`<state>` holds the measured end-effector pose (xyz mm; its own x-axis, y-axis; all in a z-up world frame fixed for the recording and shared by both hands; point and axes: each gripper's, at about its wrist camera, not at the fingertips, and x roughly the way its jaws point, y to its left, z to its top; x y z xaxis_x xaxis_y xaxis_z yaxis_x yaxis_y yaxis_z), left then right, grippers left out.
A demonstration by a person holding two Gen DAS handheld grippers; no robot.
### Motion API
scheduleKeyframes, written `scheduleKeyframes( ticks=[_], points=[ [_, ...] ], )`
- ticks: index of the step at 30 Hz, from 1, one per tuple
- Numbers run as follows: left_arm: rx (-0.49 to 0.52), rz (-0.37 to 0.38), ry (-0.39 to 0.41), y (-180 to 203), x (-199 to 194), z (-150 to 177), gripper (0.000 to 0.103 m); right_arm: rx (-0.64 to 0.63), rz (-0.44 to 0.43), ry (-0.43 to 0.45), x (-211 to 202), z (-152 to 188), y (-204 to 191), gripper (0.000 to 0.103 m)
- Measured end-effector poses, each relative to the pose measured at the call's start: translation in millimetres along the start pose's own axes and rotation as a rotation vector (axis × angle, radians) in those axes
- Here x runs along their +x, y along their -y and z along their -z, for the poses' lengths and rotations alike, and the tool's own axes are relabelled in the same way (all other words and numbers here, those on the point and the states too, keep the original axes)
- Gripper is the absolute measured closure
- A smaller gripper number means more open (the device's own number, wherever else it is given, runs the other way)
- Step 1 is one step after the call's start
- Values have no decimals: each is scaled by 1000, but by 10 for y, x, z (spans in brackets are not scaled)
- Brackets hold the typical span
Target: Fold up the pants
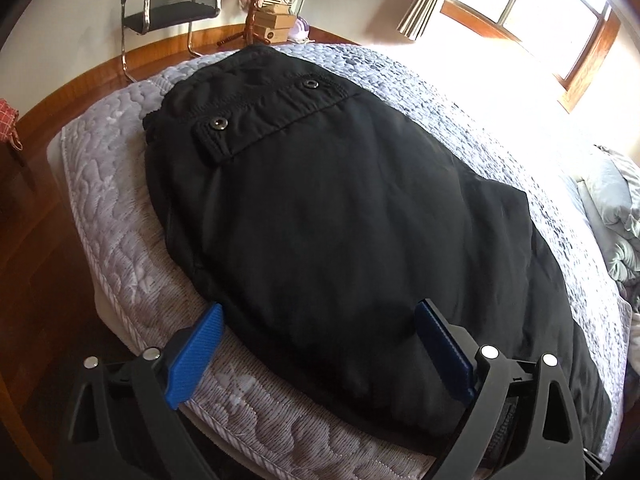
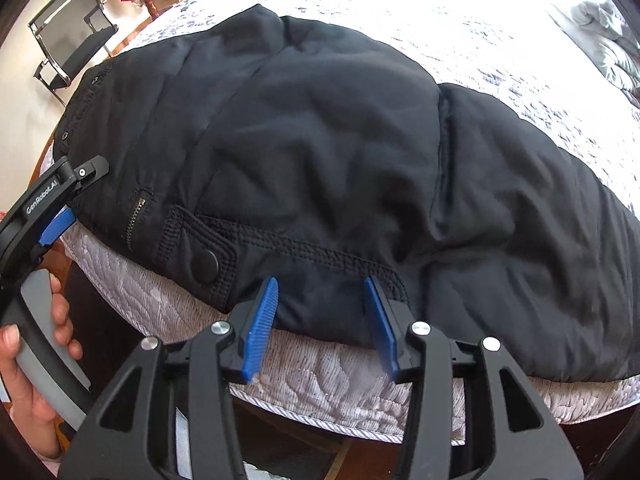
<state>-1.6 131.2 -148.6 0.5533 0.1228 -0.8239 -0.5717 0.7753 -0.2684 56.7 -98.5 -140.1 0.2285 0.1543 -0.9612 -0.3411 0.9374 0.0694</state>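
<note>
Black padded pants (image 1: 340, 208) lie spread on a grey quilted mattress (image 1: 120, 208), waistband with snap buttons toward the far end. My left gripper (image 1: 320, 320) is open, its blue pads at the pants' near edge, one over the mattress, one over the fabric. In the right wrist view the pants (image 2: 340, 152) show a snap flap and zipper at the near edge. My right gripper (image 2: 320, 292) is open, its blue pads either side of the waistband edge, holding nothing. The left gripper (image 2: 60, 216) shows at the left, held by a hand.
The mattress edge (image 2: 320, 380) runs close below both grippers, with dark wood floor (image 1: 40, 280) beyond. An office chair (image 1: 176, 4) and a coat stand with boxes (image 1: 272, 20) stand past the bed. Rumpled grey bedding (image 1: 616, 216) lies at the right. A bright window (image 1: 552, 4) is behind.
</note>
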Motion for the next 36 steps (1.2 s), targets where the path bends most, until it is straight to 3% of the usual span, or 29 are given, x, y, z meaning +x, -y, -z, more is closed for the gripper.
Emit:
scheduleKeyframes(
  ticks=[13,21,28,33,34,36],
  points=[
    [-46,23,-68,-1,0,-211,7,10,-15,-5,94,-140,-42,55],
    [25,-3,-53,165,-87,-211,7,14,-24,1,115,-121,-17,54],
    [-2,-14,-70,153,79,-295,7,19,-30,1,109,-85,22,53],
    [-91,27,-93,72,118,-406,7,23,-35,2,125,-85,37,52],
    [-97,29,-98,39,144,-424,8,24,-36,2,125,-85,34,52],
    [-103,4,-103,-20,171,-459,27,22,-37,3,132,-86,40,51]
  ],
)
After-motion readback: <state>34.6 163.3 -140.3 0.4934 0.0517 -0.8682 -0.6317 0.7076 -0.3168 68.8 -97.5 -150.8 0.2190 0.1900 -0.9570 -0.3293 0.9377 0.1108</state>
